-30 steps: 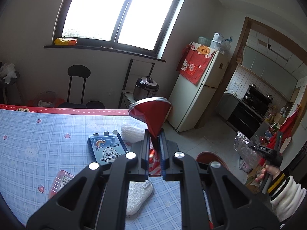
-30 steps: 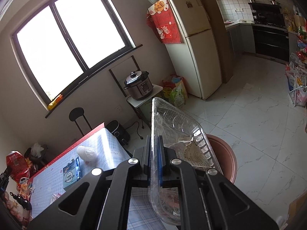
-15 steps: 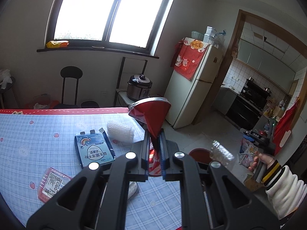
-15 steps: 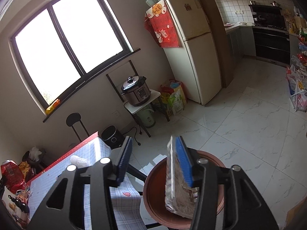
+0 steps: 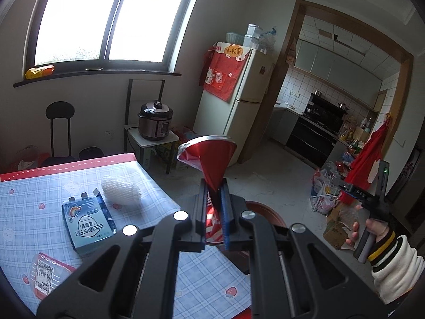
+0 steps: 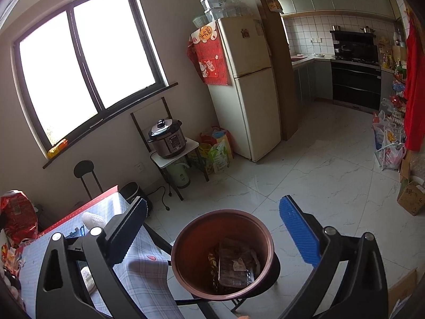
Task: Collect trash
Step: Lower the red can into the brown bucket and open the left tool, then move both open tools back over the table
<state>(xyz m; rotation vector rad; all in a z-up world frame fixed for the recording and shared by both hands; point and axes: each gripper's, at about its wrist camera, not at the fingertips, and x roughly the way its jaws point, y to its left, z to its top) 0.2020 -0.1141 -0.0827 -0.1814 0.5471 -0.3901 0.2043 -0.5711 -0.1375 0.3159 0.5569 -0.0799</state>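
My left gripper [image 5: 214,186] is shut on a red foil snack bag [image 5: 209,154] and holds it above the table's right edge. My right gripper [image 6: 212,220] is open and empty, right above the brown trash bin [image 6: 186,250]. The clear plastic tray [image 6: 235,265] lies inside the bin with other wrappers. In the left wrist view the bin's rim [image 5: 268,210] shows behind the left fingers, and the right gripper [image 5: 372,202] is at the far right in a hand. On the checked tablecloth [image 5: 32,207] lie a blue carton [image 5: 87,220], a white foam net [image 5: 119,186] and a red-edged packet [image 5: 50,273].
The bin stands on the tiled floor [image 6: 318,172] just off the table's corner. A rice cooker on a small stand [image 6: 167,141], a fridge [image 6: 249,93], a black chair [image 5: 59,130] and bags and boxes [image 6: 409,196] on the floor surround the area.
My right gripper opened and let the clear plastic tray drop into the bin. My left gripper swung right towards the bin, still shut on the red bag.
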